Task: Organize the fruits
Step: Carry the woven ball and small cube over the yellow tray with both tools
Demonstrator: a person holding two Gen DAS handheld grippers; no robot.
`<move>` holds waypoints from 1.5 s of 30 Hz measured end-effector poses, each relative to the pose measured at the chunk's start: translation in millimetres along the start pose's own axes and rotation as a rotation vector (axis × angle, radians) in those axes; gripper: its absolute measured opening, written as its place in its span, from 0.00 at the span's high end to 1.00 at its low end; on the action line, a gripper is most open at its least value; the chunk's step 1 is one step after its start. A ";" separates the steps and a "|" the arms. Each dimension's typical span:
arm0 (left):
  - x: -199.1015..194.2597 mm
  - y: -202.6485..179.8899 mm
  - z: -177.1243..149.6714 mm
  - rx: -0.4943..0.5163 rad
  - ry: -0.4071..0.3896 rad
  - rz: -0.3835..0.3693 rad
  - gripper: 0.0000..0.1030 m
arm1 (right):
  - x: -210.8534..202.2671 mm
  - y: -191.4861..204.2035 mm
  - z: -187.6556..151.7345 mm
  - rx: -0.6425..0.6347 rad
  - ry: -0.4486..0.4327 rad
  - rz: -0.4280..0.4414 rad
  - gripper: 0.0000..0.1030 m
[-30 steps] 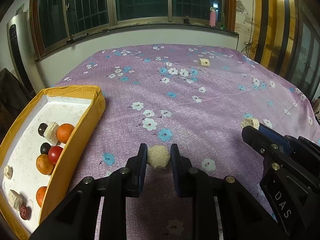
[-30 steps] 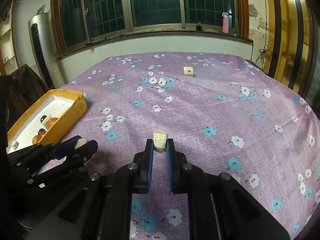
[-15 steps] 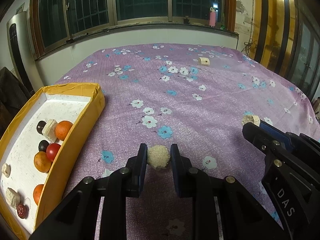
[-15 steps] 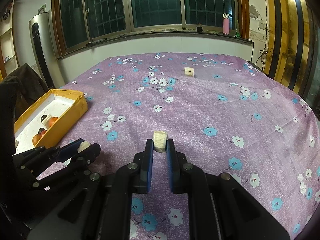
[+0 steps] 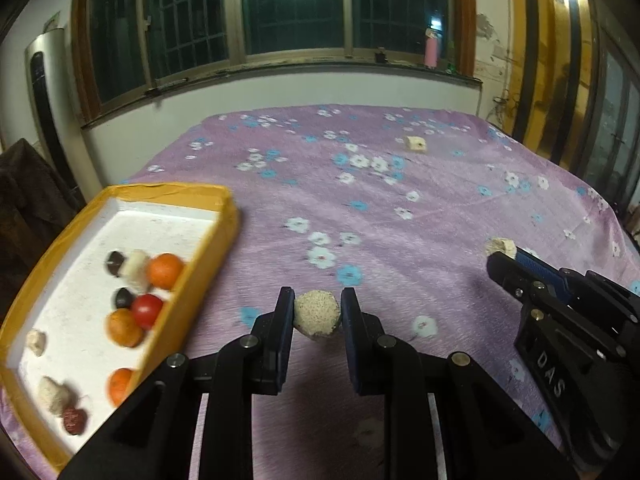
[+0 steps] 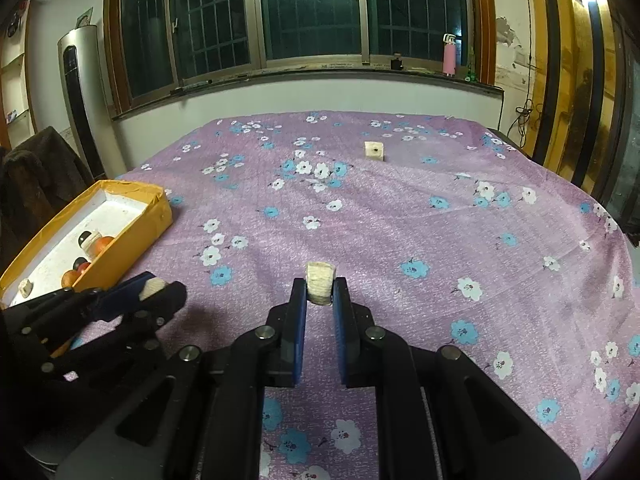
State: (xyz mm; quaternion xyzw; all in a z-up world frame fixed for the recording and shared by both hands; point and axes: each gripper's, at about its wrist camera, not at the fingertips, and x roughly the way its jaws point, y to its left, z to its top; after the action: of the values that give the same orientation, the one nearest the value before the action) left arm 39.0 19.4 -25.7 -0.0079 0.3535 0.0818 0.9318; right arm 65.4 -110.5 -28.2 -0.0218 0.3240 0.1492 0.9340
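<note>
My left gripper (image 5: 317,312) is shut on a round, speckled beige fruit piece (image 5: 317,314) held above the purple floral cloth. To its left lies the yellow tray (image 5: 208,252) with oranges (image 5: 164,270), a red fruit (image 5: 146,311), dark fruits and pale chunks inside. My right gripper (image 6: 320,292) is shut on a pale beige chunk (image 6: 319,287); in the left wrist view that same gripper (image 5: 502,256) shows at the right with that chunk (image 5: 500,246) at its tip. In the right wrist view the left gripper (image 6: 158,286) shows at the lower left, near the tray (image 6: 156,216).
One more pale chunk (image 6: 374,150) lies on the cloth toward the far side, also seen as a small cube (image 5: 416,144) in the left wrist view. A wall with dark windows runs behind the table. A dark garment (image 6: 36,176) hangs past the left edge.
My left gripper has shifted toward the tray with its fruit piece, so the tray sits nearer and more to the centre of its view. The right gripper has stayed still.
</note>
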 end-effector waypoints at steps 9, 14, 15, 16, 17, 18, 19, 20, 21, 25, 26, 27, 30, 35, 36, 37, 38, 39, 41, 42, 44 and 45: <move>-28.4 61.9 -5.3 -0.084 -0.006 0.115 0.79 | -2.3 9.9 0.5 -0.039 0.012 0.033 0.86; -34.4 91.0 -7.7 -0.129 -0.005 0.159 0.79 | -1.6 26.6 1.9 -0.077 0.037 0.067 0.86; -35.7 95.7 -9.0 -0.134 -0.003 0.168 0.79 | -2.4 31.2 3.2 -0.088 0.037 0.068 0.86; -36.5 99.6 -9.5 -0.140 -0.001 0.174 0.79 | -3.4 35.2 3.6 -0.096 0.035 0.068 0.86; -37.0 104.7 -10.3 -0.148 0.002 0.187 0.79 | -4.7 40.8 4.4 -0.105 0.036 0.074 0.86; -37.5 109.3 -11.4 -0.155 0.005 0.197 0.79 | -6.0 46.5 6.1 -0.116 0.034 0.080 0.86; -37.9 114.1 -12.4 -0.164 0.008 0.207 0.79 | -7.0 51.3 7.4 -0.125 0.031 0.084 0.86; -38.6 120.1 -13.4 -0.177 0.009 0.216 0.79 | -8.1 57.9 9.2 -0.136 0.029 0.094 0.86; -39.6 126.6 -14.8 -0.189 0.010 0.229 0.79 | -8.4 63.1 10.5 -0.144 0.028 0.103 0.86; -41.7 144.8 -16.1 -0.219 0.009 0.258 0.78 | -10.4 97.2 17.6 -0.194 0.023 0.159 0.86; -42.3 151.3 -16.5 -0.230 0.009 0.269 0.78 | -11.1 104.7 18.8 -0.202 0.023 0.173 0.86; -43.0 156.8 -17.2 -0.237 0.010 0.276 0.78 | -10.9 113.3 20.8 -0.212 0.023 0.190 0.86; -41.8 170.5 -18.9 -0.257 0.015 0.299 0.78 | -10.3 135.0 25.5 -0.234 0.021 0.227 0.86; -38.0 194.3 -21.6 -0.293 0.029 0.326 0.78 | -5.5 171.7 31.5 -0.269 0.031 0.292 0.86; -37.1 197.9 -21.6 -0.299 0.031 0.330 0.78 | -3.7 178.9 32.7 -0.278 0.033 0.301 0.86; -36.4 200.5 -21.9 -0.302 0.033 0.333 0.78 | -2.6 184.3 33.4 -0.281 0.036 0.308 0.86; -34.8 203.9 -21.9 -0.306 0.036 0.335 0.78 | -0.1 190.6 35.0 -0.285 0.043 0.320 0.86; -33.4 206.3 -22.3 -0.310 0.040 0.334 0.78 | 1.3 194.2 35.7 -0.289 0.046 0.326 0.86; -31.6 212.2 -22.5 -0.320 0.041 0.338 0.78 | 6.1 202.8 38.7 -0.295 0.050 0.338 0.86; -30.1 215.6 -22.4 -0.325 0.043 0.338 0.78 | 8.3 206.0 39.9 -0.295 0.054 0.344 0.86; -27.3 220.1 -22.0 -0.331 0.047 0.341 0.78 | 12.0 211.6 42.2 -0.301 0.059 0.353 0.86; -25.7 222.1 -21.4 -0.333 0.048 0.342 0.78 | 14.0 214.6 43.4 -0.305 0.059 0.354 0.86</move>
State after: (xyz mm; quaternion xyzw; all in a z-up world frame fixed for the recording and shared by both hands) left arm -29.1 233.1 -15.2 -0.1036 0.3534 0.2955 0.8815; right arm 38.9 104.0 9.4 -0.1098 0.3237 0.3573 0.8692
